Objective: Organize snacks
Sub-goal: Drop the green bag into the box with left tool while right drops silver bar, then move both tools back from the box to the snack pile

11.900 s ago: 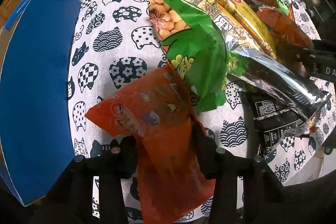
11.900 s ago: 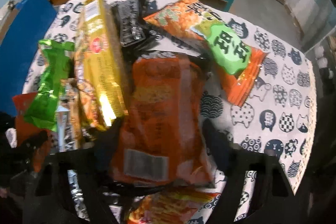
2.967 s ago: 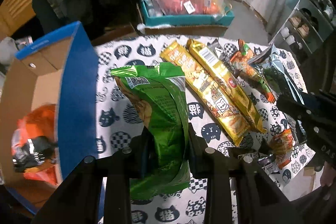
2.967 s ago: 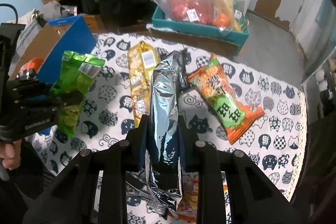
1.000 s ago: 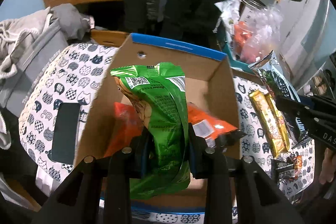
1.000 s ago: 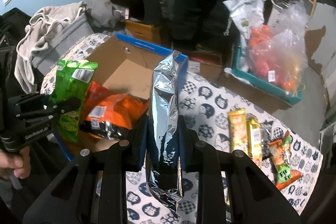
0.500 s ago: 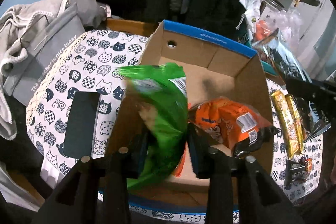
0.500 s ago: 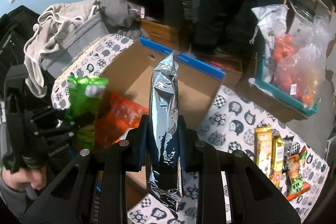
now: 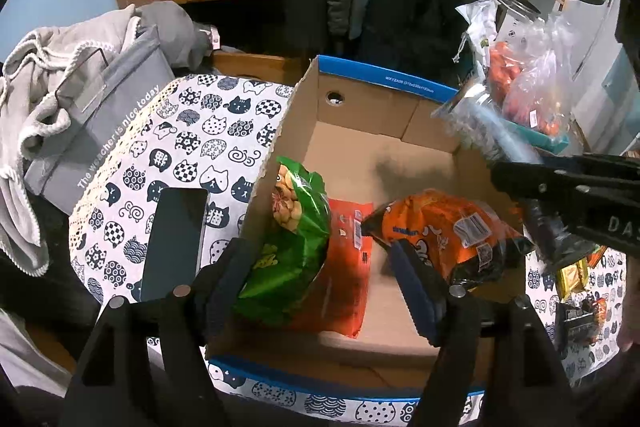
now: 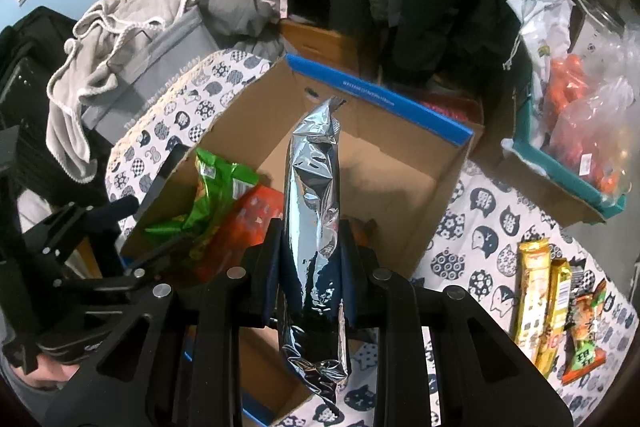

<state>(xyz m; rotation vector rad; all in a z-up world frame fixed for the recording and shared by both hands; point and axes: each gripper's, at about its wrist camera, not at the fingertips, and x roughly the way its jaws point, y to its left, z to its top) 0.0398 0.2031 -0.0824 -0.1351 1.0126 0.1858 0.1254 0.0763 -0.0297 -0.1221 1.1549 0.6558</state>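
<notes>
Cardboard box (image 9: 362,131) with blue outer rim, standing open on a table covered by a cat-print cloth (image 9: 188,143); all positions are given relative to this box.

Left gripper (image 9: 324,267): poised above the near part of the box, its two fingers spread wide and gripping nothing. The green snack bag (image 9: 294,243) lies free inside the box against the left wall, just beside the left finger and partly over a flat red packet (image 9: 346,267) on the box floor. An orange snack bag (image 9: 444,231) lies inside the box toward its right wall, next to the right finger (image 9: 416,291).

Right gripper (image 10: 312,267): held over the near right corner of the box, fingers closed tight on a silver foil bag (image 10: 314,211). The bag stands upright between the fingers, its top end above the box interior and its lower end hanging below the fingers. In the left wrist view the same bag appears blurred at the right wall of the box.

Outside the box: a dark phone (image 9: 174,239) lies flat on the cloth to the left; a grey storage bin (image 9: 100,131) with draped clothing stands farther left. To the right, yellow snack packs (image 10: 536,303) and an orange-green snack bag (image 10: 586,339) lie on the cloth. Beyond the far right corner, a teal tray (image 10: 568,171) holds clear bags of goods.
</notes>
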